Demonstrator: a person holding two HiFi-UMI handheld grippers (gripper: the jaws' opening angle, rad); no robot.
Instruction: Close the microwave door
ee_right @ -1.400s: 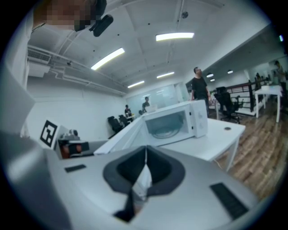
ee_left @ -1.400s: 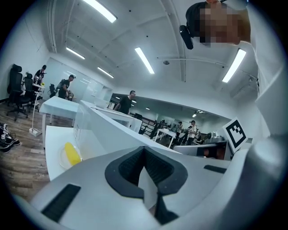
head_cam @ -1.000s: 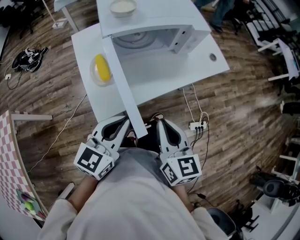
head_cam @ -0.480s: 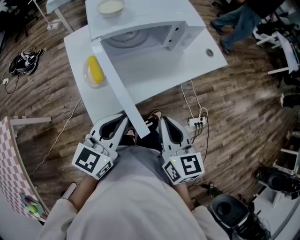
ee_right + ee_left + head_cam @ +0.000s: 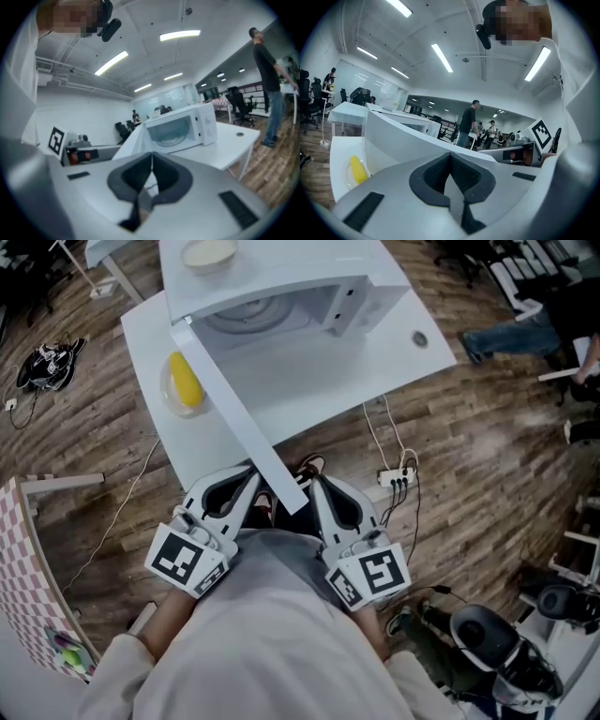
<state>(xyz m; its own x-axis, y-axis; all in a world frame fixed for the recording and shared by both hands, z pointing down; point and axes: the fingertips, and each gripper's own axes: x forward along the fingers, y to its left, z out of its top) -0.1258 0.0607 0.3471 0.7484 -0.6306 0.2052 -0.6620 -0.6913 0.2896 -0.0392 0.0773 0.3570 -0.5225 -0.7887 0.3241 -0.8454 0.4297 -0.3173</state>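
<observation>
The white microwave stands on a white table with its cavity and glass turntable showing. Its door is swung wide open and sticks out past the table's front edge toward me. My left gripper and right gripper are held close to my body, one on each side of the door's free end, both shut with nothing in them. In the left gripper view the door fills the area ahead of the jaws. The microwave faces the right gripper in that gripper's view.
A yellow item on a clear plate lies on the table left of the door. A bowl sits on top of the microwave. A power strip with cables lies on the wood floor. A person's legs and a chair base are at right.
Both grippers stay put near my body and the door stays open. The head view has shifted a little, and the person in the background has walked off to the right.
</observation>
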